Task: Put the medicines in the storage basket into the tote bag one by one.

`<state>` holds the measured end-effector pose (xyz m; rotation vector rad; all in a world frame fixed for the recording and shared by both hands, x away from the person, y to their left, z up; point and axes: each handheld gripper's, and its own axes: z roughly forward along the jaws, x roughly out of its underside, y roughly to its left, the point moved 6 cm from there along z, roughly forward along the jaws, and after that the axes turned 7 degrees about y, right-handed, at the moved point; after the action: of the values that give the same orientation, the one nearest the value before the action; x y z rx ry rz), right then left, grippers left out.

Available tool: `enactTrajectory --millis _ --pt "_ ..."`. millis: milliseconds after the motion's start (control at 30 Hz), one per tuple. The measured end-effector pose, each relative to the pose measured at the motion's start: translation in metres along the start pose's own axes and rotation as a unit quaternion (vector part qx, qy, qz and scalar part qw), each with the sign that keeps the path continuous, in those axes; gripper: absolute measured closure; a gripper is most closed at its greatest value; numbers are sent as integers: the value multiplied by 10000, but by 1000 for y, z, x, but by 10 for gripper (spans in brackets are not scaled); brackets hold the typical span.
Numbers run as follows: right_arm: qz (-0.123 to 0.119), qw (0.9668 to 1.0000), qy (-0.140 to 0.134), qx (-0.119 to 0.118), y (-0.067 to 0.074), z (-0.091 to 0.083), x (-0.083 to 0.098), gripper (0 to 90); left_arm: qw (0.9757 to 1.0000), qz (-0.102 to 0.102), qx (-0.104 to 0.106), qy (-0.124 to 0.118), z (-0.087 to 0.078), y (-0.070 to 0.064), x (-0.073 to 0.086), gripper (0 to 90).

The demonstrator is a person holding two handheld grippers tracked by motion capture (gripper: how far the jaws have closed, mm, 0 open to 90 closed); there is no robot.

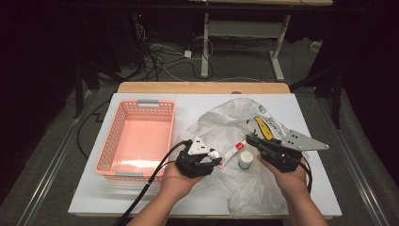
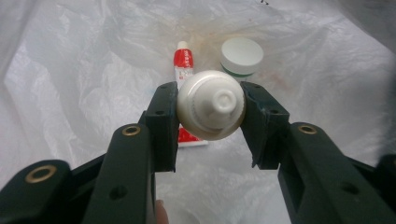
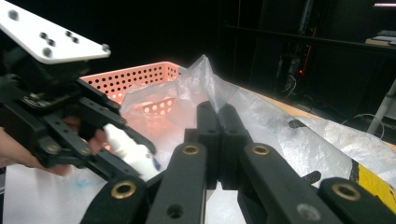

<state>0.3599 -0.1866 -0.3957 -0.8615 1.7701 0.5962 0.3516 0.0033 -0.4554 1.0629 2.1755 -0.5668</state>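
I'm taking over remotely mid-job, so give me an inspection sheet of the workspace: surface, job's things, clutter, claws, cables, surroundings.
Surface: white table top, wooden strip at its far edge.
Job's things: white bottle clamped in left claw; crumpled plastic bag; pink basket, nothing seen inside.
Clutter: red-and-white tube and white jar lying on the bag.
Claws: left claw shut on the bottle; right claw shut, pinching the bag's film.
Cables: black cable trails from left claw off the near edge.
Surroundings: dark room, desk frame, floor wires.
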Motion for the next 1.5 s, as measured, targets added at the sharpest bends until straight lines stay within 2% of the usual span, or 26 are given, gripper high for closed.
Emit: enactTrajectory --millis 333,433,733,867,1000,1200,1267,1500 --pt "29 10000 -17 -6 -2 0 0 900 9996 -146 -218 75 35 11 -16 581" --pt "35 10000 -13 0 -3 1 1 900 9995 -112 -287 118 45 13 -22 580" --pt "55 10000 -26 -30 -3 2 1 900 9978 -147 -637 71 74 23 -42 580" --pt "44 10000 -16 -39 -3 2 1 900 9971 -103 -744 79 83 27 -47 580" --pt "54 10000 -14 -43 -3 2 2 900 9970 -208 -729 148 92 30 -45 580" --pt "55 10000 0 -46 -3 2 2 900 9968 -211 -718 285 95 31 -41 574" --pt "53 10000 6 -54 -3 2 2 900 9975 -218 -647 200 92 29 -43 555" --pt "37 10000 -4 -47 -2 2 2 900 9983 -189 -535 126 81 23 -41 477"
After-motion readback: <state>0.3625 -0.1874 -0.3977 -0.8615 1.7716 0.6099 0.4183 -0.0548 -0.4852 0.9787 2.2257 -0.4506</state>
